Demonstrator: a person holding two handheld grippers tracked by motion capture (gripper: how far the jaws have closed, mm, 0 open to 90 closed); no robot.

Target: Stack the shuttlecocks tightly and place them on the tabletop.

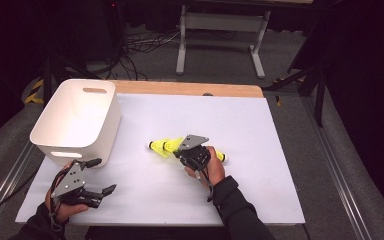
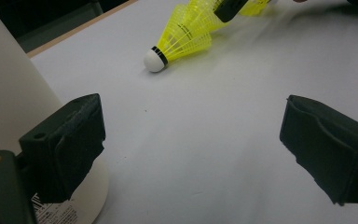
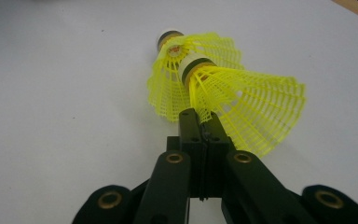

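On the white sheet, right gripper (image 3: 204,122) pinches the skirt of 2 nested yellow shuttlecocks (image 3: 223,88); left gripper (image 2: 191,140) gapes wide beside the white bin (image 1: 75,120).

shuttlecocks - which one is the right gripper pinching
The nearer shuttlecock, nested behind the front one: the right gripper is shut on its yellow skirt edge. The front one goes ungripped.

Three yellow plastic-skirted shuttlecocks (image 1: 162,147) lie at table centre; one white rectangular plastic bin (image 1: 75,120) stands at ten o'clock.
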